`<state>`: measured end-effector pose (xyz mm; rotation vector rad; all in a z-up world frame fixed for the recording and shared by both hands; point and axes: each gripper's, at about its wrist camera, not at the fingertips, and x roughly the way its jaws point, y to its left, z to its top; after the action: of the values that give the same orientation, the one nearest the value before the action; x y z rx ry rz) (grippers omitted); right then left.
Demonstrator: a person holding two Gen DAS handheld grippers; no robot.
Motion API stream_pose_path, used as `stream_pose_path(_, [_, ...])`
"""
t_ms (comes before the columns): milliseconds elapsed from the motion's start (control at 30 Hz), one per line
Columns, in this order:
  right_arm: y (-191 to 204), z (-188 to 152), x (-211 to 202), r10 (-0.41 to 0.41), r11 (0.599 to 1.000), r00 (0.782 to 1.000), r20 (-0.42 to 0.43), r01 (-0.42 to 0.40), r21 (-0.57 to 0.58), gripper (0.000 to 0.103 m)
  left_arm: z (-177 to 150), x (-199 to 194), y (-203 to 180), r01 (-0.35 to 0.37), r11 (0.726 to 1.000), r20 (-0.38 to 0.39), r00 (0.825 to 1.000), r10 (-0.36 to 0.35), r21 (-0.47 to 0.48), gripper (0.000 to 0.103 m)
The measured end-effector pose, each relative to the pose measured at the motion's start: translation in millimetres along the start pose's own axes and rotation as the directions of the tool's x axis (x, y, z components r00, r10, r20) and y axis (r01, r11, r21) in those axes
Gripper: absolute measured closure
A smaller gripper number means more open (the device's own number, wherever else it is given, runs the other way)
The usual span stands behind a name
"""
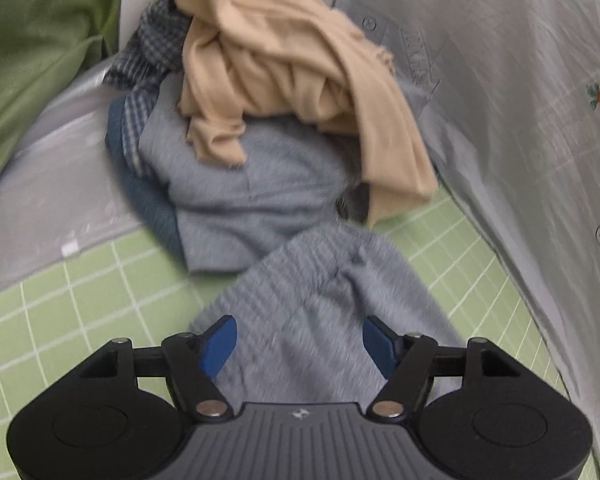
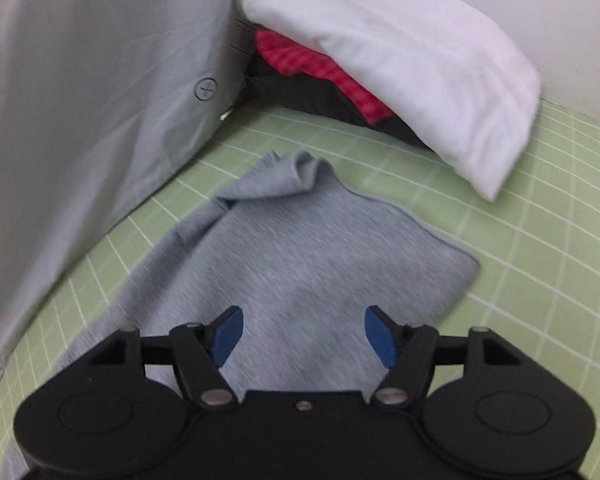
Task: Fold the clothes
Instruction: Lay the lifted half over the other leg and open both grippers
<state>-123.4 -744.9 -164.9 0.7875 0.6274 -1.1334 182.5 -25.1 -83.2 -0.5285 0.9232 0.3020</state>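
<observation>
Now both claws, left [image 1: 300, 346] and right [image 2: 304, 336], gape wide over the grey garment [image 2: 300, 260]; pinch hem corners evenly, low on the green surface [image 2: 520, 280].

I see a heather-grey garment [image 2: 300, 264] on my light-green, white-gridded mat [image 2: 520, 248], a beige top [image 1: 276, 60] over blue-checked cloth [image 1: 156, 44], and white fabric [image 2: 412, 64] over red-checked cloth [image 2: 300, 60].
</observation>
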Motion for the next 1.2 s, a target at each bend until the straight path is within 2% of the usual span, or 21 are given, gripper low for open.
stream_pose_path(33, [-3,-8,-1,-0.005,1.000,1.000,-0.008,0.005,0.026,0.029,-9,3,3,-0.004,1.000,-0.032,0.999,0.004,-0.002,0.032])
stream_pose_path(100, [-6,-20,0,0.002,0.998,1.000,-0.026,-0.001,0.059,0.023,-22,6,1,-0.009,1.000,-0.036,0.999,0.010,0.018,0.031])
stream_pose_path(200, [9,-26,3,0.001,1.000,1.000,-0.024,-0.001,-0.001,0.021,-33,10,-10,-0.008,0.997,-0.026,1.000,0.010,0.071,0.029])
stream_pose_path(267, [20,-28,5,-0.005,0.998,1.000,-0.020,0.003,-0.059,0.025,-35,16,-17,0.007,0.996,-0.041,0.999,-0.003,0.088,0.029])
stream_pose_path(333, [31,-31,6,-0.051,0.989,0.999,-0.006,0.050,-0.142,0.035,-37,22,-23,0.005,0.995,-0.053,0.999,0.000,0.103,0.032])
stream_pose_path(400, [38,-34,4,-0.073,0.967,0.997,0.023,0.077,-0.242,0.074,-41,29,-26,-0.055,0.990,-0.053,0.997,0.062,0.128,0.050])
stream_pose_path(433, [37,-35,3,-0.052,0.963,0.998,0.026,0.057,-0.264,0.085,-42,29,-27,-0.078,0.985,-0.031,0.996,0.084,0.151,0.054])
stream_pose_path(467, [35,-35,2,-0.038,0.961,0.999,0.024,0.043,-0.275,0.091,-43,30,-28,-0.103,0.979,-0.011,0.994,0.106,0.174,0.070])
stream_pose_path(500, [33,-35,1,-0.028,0.958,0.999,0.023,0.034,-0.285,0.094,-42,30,-27,-0.122,0.974,0.001,0.992,0.125,0.193,0.091])
stream_pose_path(633, [19,-38,-7,-0.036,0.945,0.999,0.024,0.042,-0.323,0.095,-34,29,-8,-0.079,0.985,-0.018,0.996,0.083,0.153,0.096])
stream_pose_path(767, [-12,-49,-25,-0.057,0.946,0.998,0.010,0.057,-0.320,0.096,-35,22,6,-0.066,0.985,-0.019,0.997,0.070,0.158,0.096])
stream_pose_path(1033, [-96,-92,-81,-0.080,0.949,0.997,-0.021,0.069,-0.309,0.096,-53,-10,51,-0.078,0.984,-0.039,0.996,0.085,0.162,0.096])
stream_pose_path(1133, [-113,-102,-99,-0.065,0.955,0.997,-0.035,0.052,-0.291,0.095,-64,-24,68,-0.086,0.982,-0.054,0.994,0.096,0.166,0.096])
stream_pose_path(1200, [-122,-103,-105,-0.045,0.960,0.997,-0.055,0.028,-0.278,0.092,-70,-31,72,-0.078,0.979,-0.061,0.994,0.091,0.189,0.091])
